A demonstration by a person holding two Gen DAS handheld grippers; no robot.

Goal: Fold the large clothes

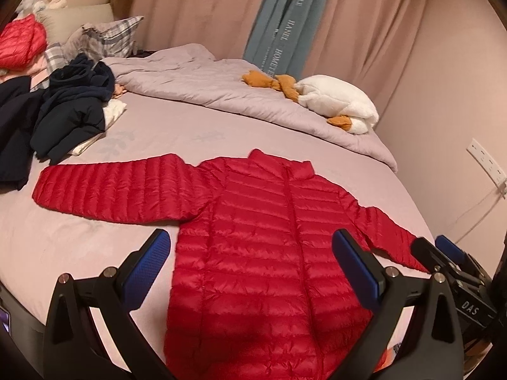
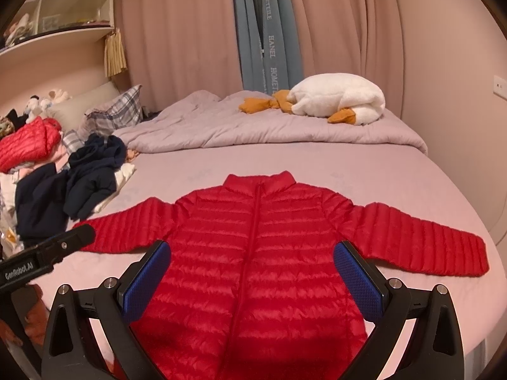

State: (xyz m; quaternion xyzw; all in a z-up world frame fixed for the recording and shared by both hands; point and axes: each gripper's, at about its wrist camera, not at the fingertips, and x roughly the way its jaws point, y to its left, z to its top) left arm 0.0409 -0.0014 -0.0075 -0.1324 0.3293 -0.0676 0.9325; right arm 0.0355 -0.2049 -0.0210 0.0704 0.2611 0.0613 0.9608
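A: Left wrist view first. Left gripper [image 1: 250, 266] spread wide, blue pads apart, nothing between them, hovering over the lower body of the red down jacket [image 1: 269, 253].

B: And the jacket's place?

A: Lower centre of the frame, flat on the pale bed sheet [image 1: 158, 133], front up, zipped, collar toward the top of the frame, both sleeves stretched outward. Right gripper [image 1: 443, 253] at the right edge, near the cuff of the sleeve on that side; open or closed, cannot tell from here.

B: Right wrist view?

A: Right gripper [image 2: 252, 269] likewise wide open, empty, poised above the jacket [image 2: 253, 253] at mid-body. Left gripper [image 2: 63, 243] entering from the left edge, just beside the other cuff. Dark clothes pile [image 2: 82, 183] at centre left, plush goose [image 2: 339, 98] at upper right on the rumpled quilt [image 2: 221, 123].

B: Handling?

A: Probably light, puffy, soft, with a slick shell; likely to spring back and slide on the sheet. Best pinched firmly at a cuff or shoulder seam, through the full quilted thickness, then carried across the chest and pressed flat.
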